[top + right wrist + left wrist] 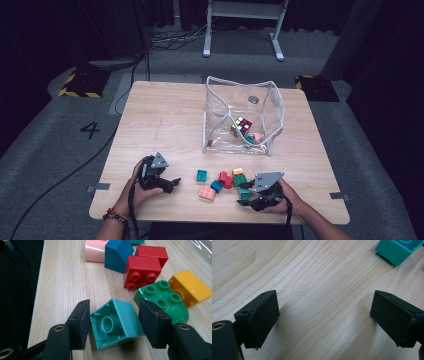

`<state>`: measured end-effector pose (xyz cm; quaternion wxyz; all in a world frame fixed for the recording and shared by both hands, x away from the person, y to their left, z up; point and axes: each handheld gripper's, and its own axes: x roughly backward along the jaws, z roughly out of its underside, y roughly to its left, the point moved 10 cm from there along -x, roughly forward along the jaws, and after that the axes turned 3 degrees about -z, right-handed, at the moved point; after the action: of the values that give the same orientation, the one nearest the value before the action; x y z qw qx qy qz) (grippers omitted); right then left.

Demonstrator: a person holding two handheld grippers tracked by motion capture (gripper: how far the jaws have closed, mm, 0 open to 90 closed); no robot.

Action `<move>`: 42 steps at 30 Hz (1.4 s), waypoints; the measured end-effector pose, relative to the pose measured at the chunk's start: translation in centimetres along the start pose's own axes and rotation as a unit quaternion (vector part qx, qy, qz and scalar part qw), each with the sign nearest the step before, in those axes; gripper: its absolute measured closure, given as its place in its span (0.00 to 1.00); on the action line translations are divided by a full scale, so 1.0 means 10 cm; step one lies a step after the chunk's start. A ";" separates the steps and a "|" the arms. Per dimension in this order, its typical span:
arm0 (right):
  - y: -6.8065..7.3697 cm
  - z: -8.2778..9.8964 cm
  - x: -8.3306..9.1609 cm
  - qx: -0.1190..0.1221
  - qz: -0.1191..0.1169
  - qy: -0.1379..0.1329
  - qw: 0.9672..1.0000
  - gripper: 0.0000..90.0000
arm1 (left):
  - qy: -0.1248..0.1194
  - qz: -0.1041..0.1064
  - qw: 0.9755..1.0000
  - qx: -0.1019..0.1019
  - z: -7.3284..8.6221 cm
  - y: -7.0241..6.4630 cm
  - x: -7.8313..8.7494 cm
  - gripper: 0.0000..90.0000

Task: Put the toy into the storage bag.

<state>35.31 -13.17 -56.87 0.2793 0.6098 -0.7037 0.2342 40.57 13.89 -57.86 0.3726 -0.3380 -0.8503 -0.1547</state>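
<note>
My right gripper (246, 199) lies low at the table's front right, its pads against both sides of a teal brick (117, 322). That brick is tipped so its hollow underside faces the right gripper view. Close beyond it lie a green brick (162, 302), a yellow brick (190, 287), two red bricks (143, 270), a blue brick (117, 255) and a pink brick (95, 250). At the front left my left gripper (171, 184) hovers over bare wood, jaws open with nothing between them (324, 315). A second teal brick (397, 250) lies just ahead of it.
A clear plastic bag (215, 100) stands open at the table's back right, holding a colour cube (241, 126) and a few small bricks. The wooden table (160, 120) ends close in front of both hands. Cables run across the floor at the left.
</note>
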 end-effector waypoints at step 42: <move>-0.33 0.32 0.35 -0.035 0.023 -0.016 0.999 0.53 | 0.000 0.000 1.000 0.000 0.00 0.00 0.00 0.10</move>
<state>37.91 -18.36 -56.93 0.2843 0.5871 -0.7294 0.2059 40.58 13.88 -57.85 0.3721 -0.3383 -0.8503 -0.1547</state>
